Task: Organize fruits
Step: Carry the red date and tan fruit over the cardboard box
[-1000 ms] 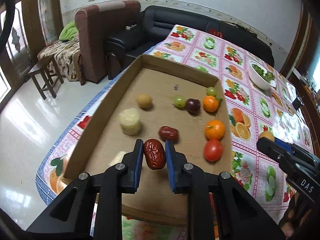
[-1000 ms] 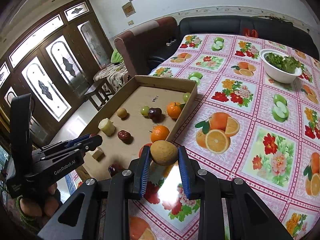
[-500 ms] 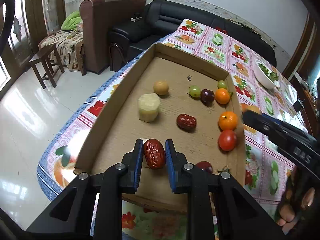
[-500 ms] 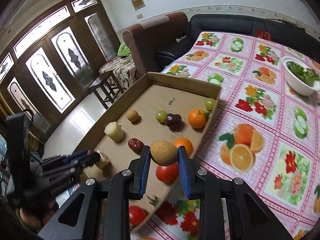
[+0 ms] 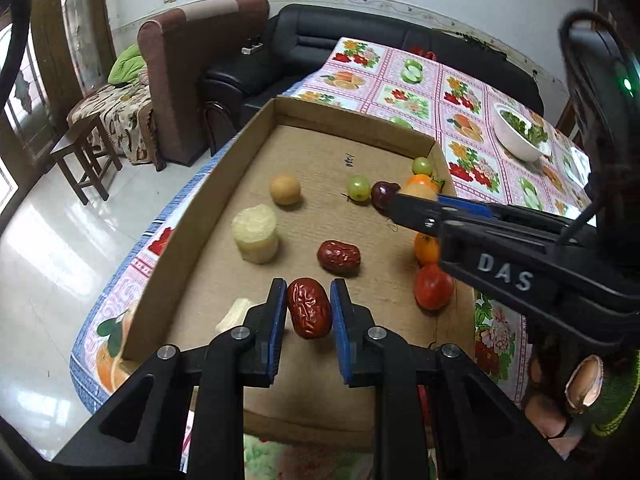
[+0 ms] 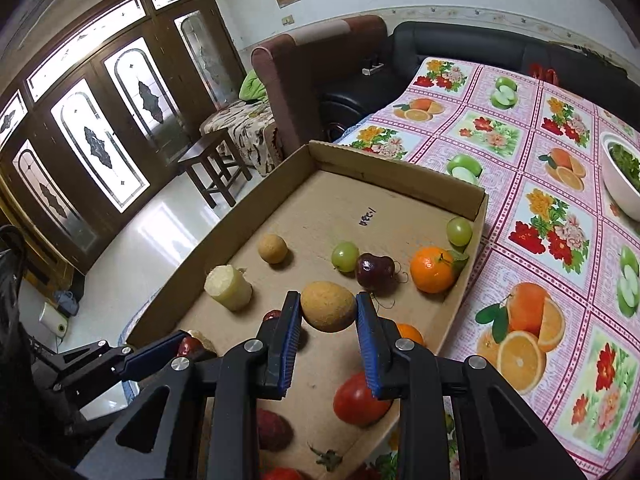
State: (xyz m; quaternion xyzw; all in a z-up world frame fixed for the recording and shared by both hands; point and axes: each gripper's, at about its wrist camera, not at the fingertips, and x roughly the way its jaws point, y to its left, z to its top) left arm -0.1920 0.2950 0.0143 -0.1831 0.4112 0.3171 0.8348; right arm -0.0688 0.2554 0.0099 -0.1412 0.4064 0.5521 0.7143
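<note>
Gripping a red date (image 5: 309, 307), left tongs (image 5: 309, 308) – right tongs (image 6: 327, 307), marked "DAS", clamp a tan fruit (image 6: 328, 306)

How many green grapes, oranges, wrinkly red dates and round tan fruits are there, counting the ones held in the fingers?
Green grapes: 2
Oranges: 2
Red dates: 2, one in the left gripper fingers
Round tan fruits: 2, one in the right gripper fingers
Total: 8
</note>
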